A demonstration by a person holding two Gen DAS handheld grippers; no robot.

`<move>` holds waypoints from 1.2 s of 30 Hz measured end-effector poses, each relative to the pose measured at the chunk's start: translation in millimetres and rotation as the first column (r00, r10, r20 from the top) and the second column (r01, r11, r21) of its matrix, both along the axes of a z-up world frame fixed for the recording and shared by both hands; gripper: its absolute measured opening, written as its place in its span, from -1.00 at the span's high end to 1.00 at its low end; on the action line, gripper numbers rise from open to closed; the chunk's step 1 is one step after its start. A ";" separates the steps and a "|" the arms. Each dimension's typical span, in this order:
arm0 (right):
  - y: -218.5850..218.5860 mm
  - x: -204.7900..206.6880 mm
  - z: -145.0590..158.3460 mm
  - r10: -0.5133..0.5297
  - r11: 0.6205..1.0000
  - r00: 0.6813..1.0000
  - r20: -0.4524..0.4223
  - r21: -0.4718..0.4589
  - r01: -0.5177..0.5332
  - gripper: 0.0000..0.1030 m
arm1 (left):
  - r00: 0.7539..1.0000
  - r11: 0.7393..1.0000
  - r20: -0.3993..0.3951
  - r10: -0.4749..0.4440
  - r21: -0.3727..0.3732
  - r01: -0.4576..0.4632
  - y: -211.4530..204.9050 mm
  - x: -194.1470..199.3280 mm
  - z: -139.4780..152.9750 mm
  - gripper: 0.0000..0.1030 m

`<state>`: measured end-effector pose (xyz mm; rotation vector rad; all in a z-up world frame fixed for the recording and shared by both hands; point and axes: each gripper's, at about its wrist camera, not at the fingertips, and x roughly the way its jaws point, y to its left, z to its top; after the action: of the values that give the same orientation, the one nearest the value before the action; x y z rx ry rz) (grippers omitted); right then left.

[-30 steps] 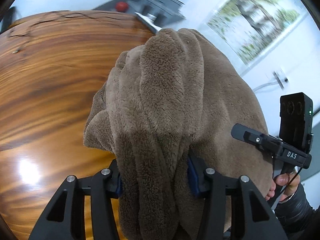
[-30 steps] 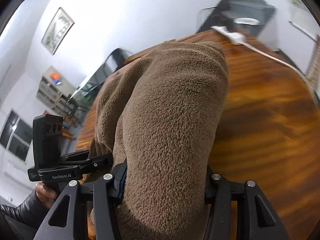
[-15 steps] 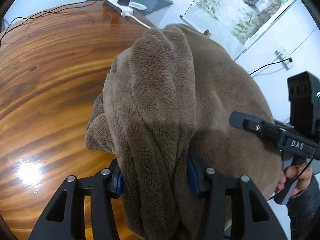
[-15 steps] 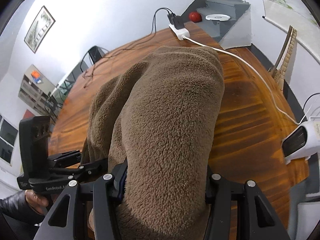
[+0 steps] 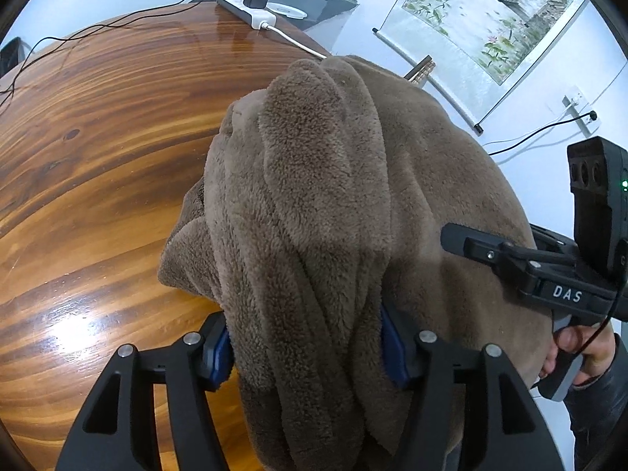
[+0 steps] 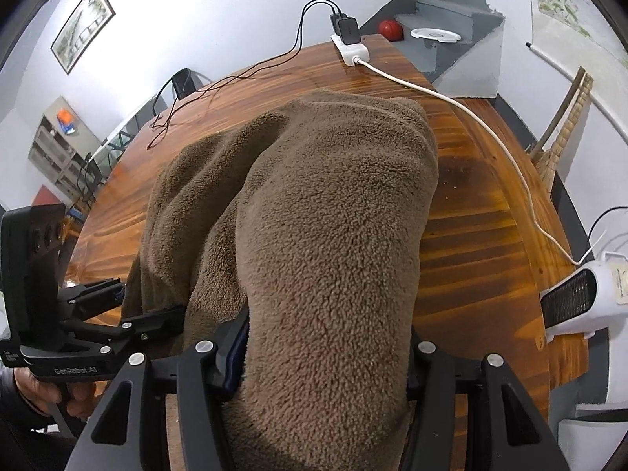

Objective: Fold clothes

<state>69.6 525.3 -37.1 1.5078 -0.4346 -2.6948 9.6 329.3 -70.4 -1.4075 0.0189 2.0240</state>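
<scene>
Brown fleece garment is filling the space between the blue pads of the left tool, whose jaws are opening while the pile is still pressing against both pads. Likewise the right tool is gripping a thick fold of the same garment, its jaws easing apart too. Beyond each tool the fleece is draping forward over the wooden bench. Compared with a second ago, both views are now showing more of the bench's far end, where a white power strip with black chargers is sitting; a white heater is appearing right of the right tool. Seen from the left tool, the other tool is reading "DAS"; from the right, "GenRobot.AI".
</scene>
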 end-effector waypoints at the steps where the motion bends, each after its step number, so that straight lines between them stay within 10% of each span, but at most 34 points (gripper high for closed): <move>1: -0.8 -2.3 1.3 0.003 1.000 1.000 -0.002 0.015 -0.003 -0.09 | 1.000 1.000 -0.006 0.002 -0.007 -0.002 3.7 -1.9 1.5 -0.27; 11: 12.0 -22.2 5.6 -0.069 0.995 0.998 -0.014 0.069 0.070 -0.27 | 0.999 0.998 -0.019 0.043 -0.040 -0.043 18.0 -28.2 12.3 -0.50; 23: -13.6 54.3 54.1 -0.156 0.937 0.979 -0.133 0.293 0.190 -0.53 | 0.976 0.996 -0.217 0.023 -0.084 -0.042 -5.3 13.6 65.1 -0.75; 36: -49.8 58.2 0.6 -0.123 0.945 0.991 -0.045 0.298 0.131 -0.80 | 0.972 0.983 -0.231 -0.033 -0.184 -0.011 -0.9 41.6 50.4 -0.92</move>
<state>127.8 475.5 -36.5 1.5576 -0.1261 -2.9904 51.2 328.5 -20.0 -1.2652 0.3233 2.2141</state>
